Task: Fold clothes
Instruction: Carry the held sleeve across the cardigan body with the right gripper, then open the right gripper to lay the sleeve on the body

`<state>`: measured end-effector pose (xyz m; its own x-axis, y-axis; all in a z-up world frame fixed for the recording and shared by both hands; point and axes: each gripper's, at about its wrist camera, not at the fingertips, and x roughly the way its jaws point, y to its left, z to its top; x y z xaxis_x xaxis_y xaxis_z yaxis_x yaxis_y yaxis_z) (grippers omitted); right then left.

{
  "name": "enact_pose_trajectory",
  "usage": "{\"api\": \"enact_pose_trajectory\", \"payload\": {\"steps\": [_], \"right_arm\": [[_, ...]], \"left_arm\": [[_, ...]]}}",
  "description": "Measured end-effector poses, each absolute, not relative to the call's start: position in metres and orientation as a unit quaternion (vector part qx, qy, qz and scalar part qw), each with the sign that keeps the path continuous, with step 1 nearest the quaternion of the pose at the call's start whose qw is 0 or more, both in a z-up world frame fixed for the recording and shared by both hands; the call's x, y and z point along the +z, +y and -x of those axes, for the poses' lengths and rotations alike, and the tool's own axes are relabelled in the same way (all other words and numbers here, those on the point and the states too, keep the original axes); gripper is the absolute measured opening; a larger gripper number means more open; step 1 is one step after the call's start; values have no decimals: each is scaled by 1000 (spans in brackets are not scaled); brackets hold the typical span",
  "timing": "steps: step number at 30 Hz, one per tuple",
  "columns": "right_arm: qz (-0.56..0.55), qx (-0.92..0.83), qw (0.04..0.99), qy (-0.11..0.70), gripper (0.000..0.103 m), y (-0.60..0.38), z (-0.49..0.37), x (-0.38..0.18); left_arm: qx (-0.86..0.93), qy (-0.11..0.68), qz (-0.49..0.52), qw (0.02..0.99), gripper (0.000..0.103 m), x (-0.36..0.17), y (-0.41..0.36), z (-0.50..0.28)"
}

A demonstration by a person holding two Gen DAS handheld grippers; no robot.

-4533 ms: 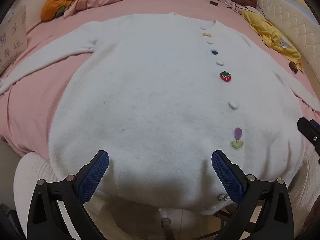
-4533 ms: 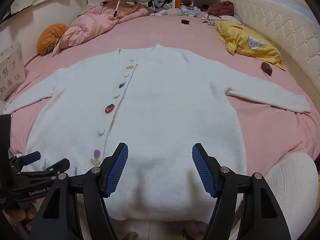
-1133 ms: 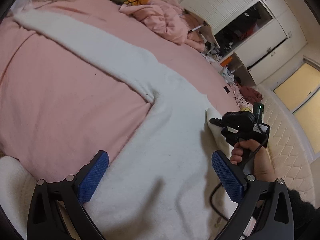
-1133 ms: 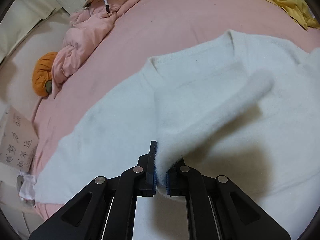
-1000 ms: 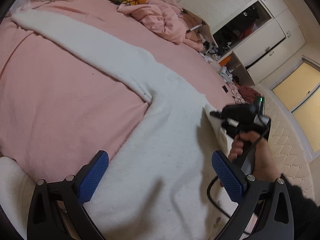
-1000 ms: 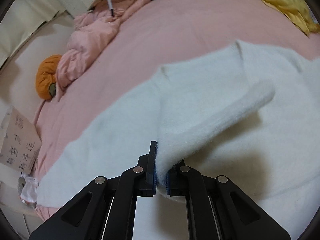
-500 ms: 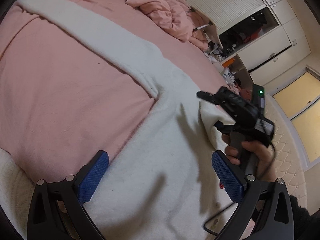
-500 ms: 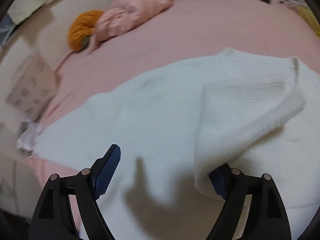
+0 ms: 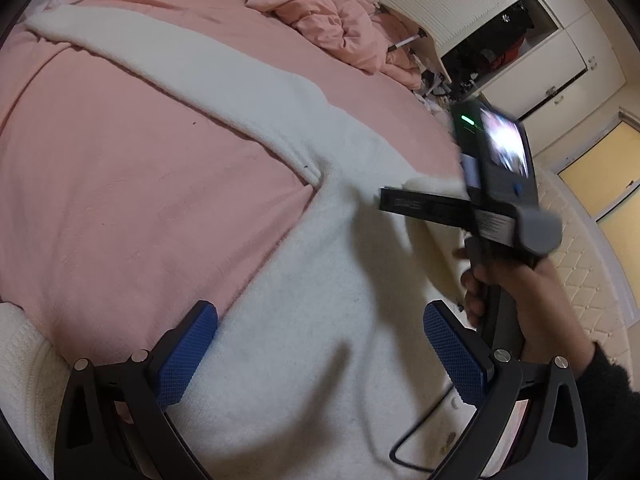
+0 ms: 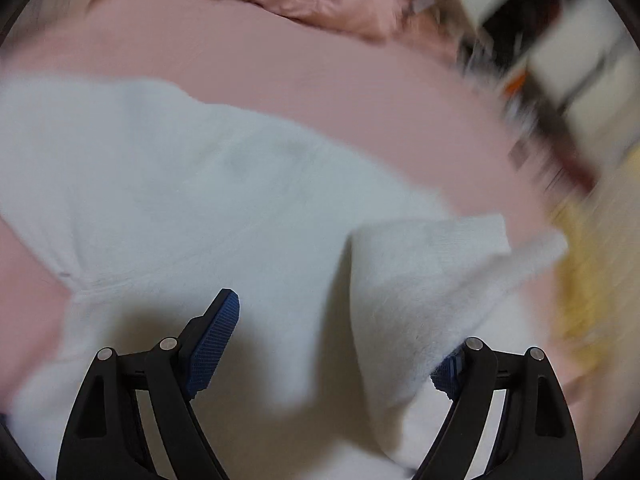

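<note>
Both claws gape empty: the right claw (image 10: 332,344) over the folded sleeve (image 10: 424,280), the left claw (image 9: 320,356) above the cardigan (image 9: 320,320) spread on the pink bed (image 9: 120,200). The fluffy sleeve may snag the right pad and unfold. Rumpled quilt (image 9: 340,20), wardrobe (image 9: 500,48) behind.

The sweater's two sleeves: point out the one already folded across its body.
The sleeve beside the right tool lies doubled over the sweater's body; the other sleeve stretches straight across the pink bed.
</note>
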<state>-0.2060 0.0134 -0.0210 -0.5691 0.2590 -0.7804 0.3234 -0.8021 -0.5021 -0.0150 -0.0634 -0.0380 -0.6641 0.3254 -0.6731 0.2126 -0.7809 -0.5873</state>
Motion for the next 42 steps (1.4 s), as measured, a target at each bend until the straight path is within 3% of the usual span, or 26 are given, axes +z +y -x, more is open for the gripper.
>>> {"api": "enact_pose_trajectory", "payload": {"steps": [2, 4, 11, 14, 16, 19, 22, 24, 25, 29, 32, 34, 37, 42], "right_arm": [[-466, -815, 46, 342, 84, -4, 205, -28], [-492, -816, 76, 295, 84, 2, 208, -31], [-474, -861, 184, -31, 84, 100, 218, 11], [-447, -869, 159, -145, 84, 179, 193, 20], [-444, -871, 90, -191, 84, 241, 174, 20], [-448, -869, -19, -208, 84, 332, 147, 12], [-469, -853, -54, -223, 81, 396, 127, -18], [-460, -861, -47, -212, 50, 406, 116, -32], [-449, -869, -56, -202, 47, 408, 112, -28], [-427, -881, -91, -183, 48, 394, 111, -14], [-414, -896, -46, -155, 54, 384, 106, -4], [-425, -893, -39, -141, 58, 377, 116, -11], [-431, -889, -45, -146, 57, 397, 112, -26], [-397, -902, -117, -119, 58, 402, 95, -3]], "left_arm": [[851, -329, 409, 34, 103, -38, -64, 15], [849, -333, 409, 34, 103, -38, -65, 15], [847, -343, 403, 37, 103, -38, -68, 13], [849, -340, 402, 39, 103, -36, -67, 12], [853, -328, 404, 36, 103, -34, -64, 13], [855, -308, 416, 34, 103, -32, -56, 21], [870, -273, 407, 50, 103, -16, -36, 40], [875, -254, 407, 58, 103, -6, -19, 68], [875, -252, 408, 65, 103, -3, -10, 85], [883, -196, 421, 73, 103, 6, 30, 159], [890, -116, 436, 61, 103, 3, 66, 202], [885, -65, 458, 50, 103, -10, 84, 221], [864, 15, 503, -5, 103, -42, 91, 242], [869, 8, 492, -44, 103, -38, 72, 238]]}}
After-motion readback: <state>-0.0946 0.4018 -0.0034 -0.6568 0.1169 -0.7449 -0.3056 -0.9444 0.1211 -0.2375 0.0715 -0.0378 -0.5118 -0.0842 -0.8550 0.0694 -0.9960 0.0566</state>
